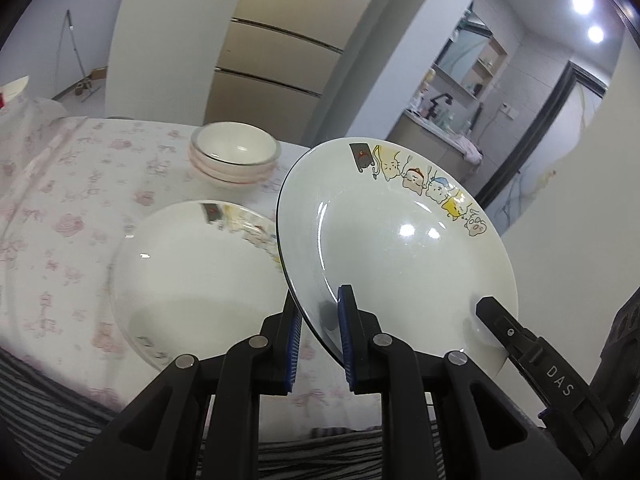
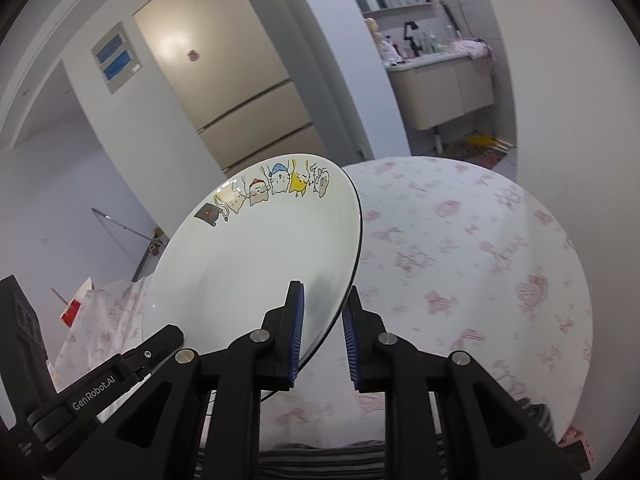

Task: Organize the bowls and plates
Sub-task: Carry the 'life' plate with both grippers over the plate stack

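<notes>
A white plate with cartoon cats on its rim (image 1: 400, 236) is held tilted in the air above the table; it also shows in the right wrist view (image 2: 260, 256). My left gripper (image 1: 318, 340) is shut on its near-left edge. My right gripper (image 2: 322, 336) is shut on its near-right edge; one of its fingers (image 1: 504, 328) shows in the left wrist view. A second white plate (image 1: 196, 280) lies flat on the table just left of and below the held one. A stack of white bowls (image 1: 234, 156) stands behind it.
The table carries a pink floral cloth (image 2: 472, 264) over a striped one (image 1: 44, 400). A fridge (image 1: 272, 64) and a doorway to a washroom counter (image 1: 440, 136) lie beyond. A red and white box (image 2: 76, 304) sits at the far left.
</notes>
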Available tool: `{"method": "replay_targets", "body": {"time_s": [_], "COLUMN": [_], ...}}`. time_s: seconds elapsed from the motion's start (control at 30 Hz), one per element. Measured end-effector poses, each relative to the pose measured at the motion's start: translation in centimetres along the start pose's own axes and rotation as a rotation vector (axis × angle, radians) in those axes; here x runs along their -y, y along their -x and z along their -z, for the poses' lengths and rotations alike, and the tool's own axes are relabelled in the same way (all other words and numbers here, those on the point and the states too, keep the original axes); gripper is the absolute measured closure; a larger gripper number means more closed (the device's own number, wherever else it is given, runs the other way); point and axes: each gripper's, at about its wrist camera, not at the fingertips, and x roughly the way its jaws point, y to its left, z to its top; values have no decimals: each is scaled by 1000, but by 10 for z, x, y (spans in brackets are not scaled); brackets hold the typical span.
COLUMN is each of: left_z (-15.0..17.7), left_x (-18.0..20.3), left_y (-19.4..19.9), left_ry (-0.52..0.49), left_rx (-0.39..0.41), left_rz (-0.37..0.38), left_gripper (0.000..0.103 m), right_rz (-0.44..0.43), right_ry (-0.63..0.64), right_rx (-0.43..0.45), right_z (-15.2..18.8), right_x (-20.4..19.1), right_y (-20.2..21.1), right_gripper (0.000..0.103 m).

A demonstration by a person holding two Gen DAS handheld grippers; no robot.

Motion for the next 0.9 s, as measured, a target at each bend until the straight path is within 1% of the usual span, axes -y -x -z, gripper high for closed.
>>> {"method": "replay_targets", "body": {"time_s": [0.2, 0.37, 0.47, 0.63, 0.9], "left_z": [-7, -8, -7, -5, 1], "left_x": [-42, -69, -85, -105, -119], "left_y": [13, 24, 25, 23, 15], "left_ry": [58, 67, 85, 108, 126], "left_rx": [15, 44, 43, 29, 4], "left_rz": [-23, -63, -76, -88, -99], "left_gripper": [84, 84, 84, 84, 84], "right_rz": [-34, -58, -61, -63, -54], "right_ry": [54, 75, 92, 106, 112], "right_rx": [-28, -66, -83, -106, -137], "right_z": [9, 20, 27, 37, 47], "right_x": [-40, -64, -76, -89, -96], "right_y": [-12, -27, -32, -41, -53], "right_gripper": [84, 84, 84, 84, 84]}}
